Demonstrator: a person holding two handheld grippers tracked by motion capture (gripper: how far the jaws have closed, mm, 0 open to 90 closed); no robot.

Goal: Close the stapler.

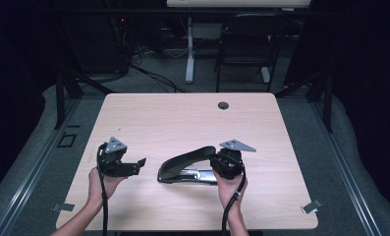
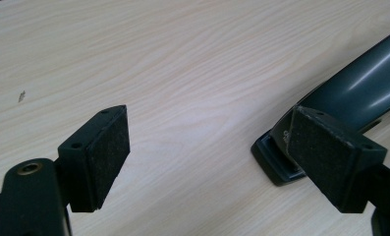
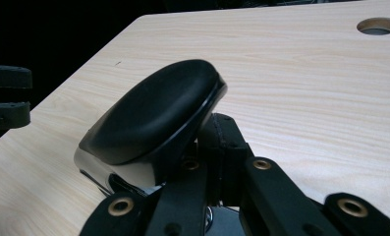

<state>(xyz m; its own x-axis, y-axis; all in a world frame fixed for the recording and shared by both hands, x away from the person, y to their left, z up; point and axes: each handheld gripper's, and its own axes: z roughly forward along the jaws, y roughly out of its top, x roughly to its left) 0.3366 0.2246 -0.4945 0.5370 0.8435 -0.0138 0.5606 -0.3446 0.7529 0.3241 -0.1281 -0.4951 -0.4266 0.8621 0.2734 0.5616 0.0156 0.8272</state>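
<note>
A big black stapler (image 1: pixel 187 164) lies on the pale wooden table (image 1: pixel 182 118), its curved handle (image 3: pixel 153 113) raised. My right gripper (image 1: pixel 217 167) sits at the stapler's right end, held from below by a hand. Its jaws are shut (image 3: pixel 222 132), with the tips tucked under the handle; whether they pinch any part is hidden. My left gripper (image 1: pixel 139 166) is left of the stapler with a gap between them, pointing at it. Its jaws stand wide open (image 2: pixel 209 132) over bare wood. The stapler's front end (image 2: pixel 359 83) shows behind one pad (image 2: pixel 330 157).
A round cable hole (image 1: pixel 223 105) lies near the table's far edge. Behind the table stand a dark chair (image 1: pixel 246 44) and a white desk leg (image 1: pixel 189 54). Small grey clips sit at the near corners (image 1: pixel 311 206). Cables trail from both grippers toward the near edge.
</note>
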